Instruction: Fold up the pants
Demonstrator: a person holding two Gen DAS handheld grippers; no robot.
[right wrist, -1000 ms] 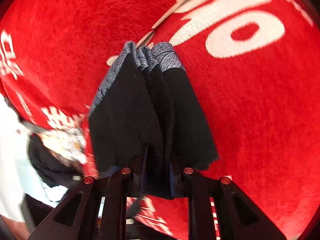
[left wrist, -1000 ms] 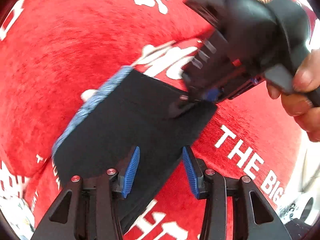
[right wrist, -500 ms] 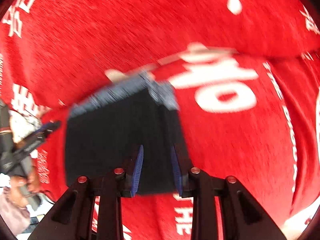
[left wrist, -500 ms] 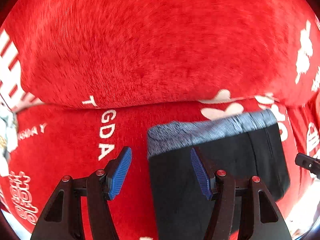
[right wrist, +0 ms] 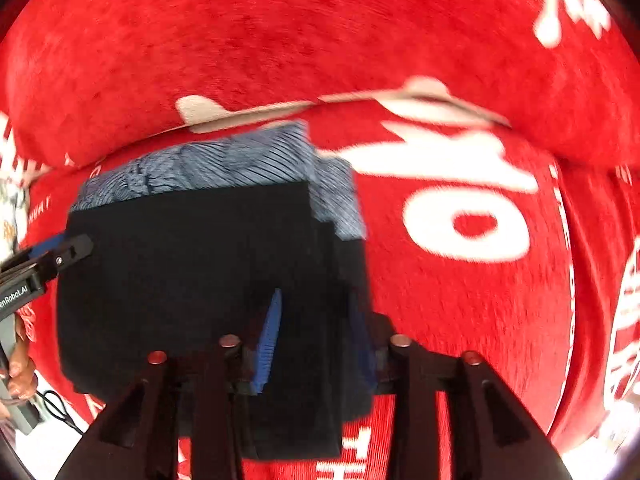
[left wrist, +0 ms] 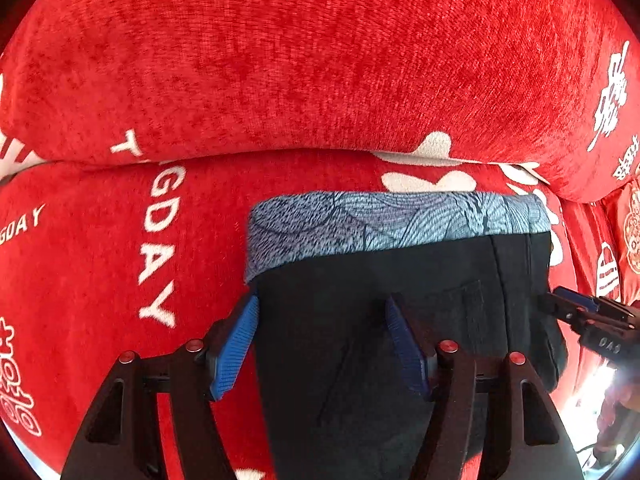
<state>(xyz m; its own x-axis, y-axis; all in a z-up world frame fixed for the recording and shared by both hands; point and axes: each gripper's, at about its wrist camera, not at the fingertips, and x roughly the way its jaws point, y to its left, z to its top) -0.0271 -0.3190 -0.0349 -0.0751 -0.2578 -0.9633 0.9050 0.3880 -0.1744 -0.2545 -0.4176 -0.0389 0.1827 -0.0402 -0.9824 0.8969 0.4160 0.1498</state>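
Both grippers, left gripper (left wrist: 320, 344) and right gripper (right wrist: 316, 340), were opening, releasing the folded black pants with blue-grey patterned waistband (left wrist: 400, 320) flat on the red lettered chenille cushion (left wrist: 280, 80); folding looked finished, next likely withdrawing clear.

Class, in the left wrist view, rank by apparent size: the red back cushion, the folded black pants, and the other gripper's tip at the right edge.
1. red back cushion
2. folded black pants
3. right gripper
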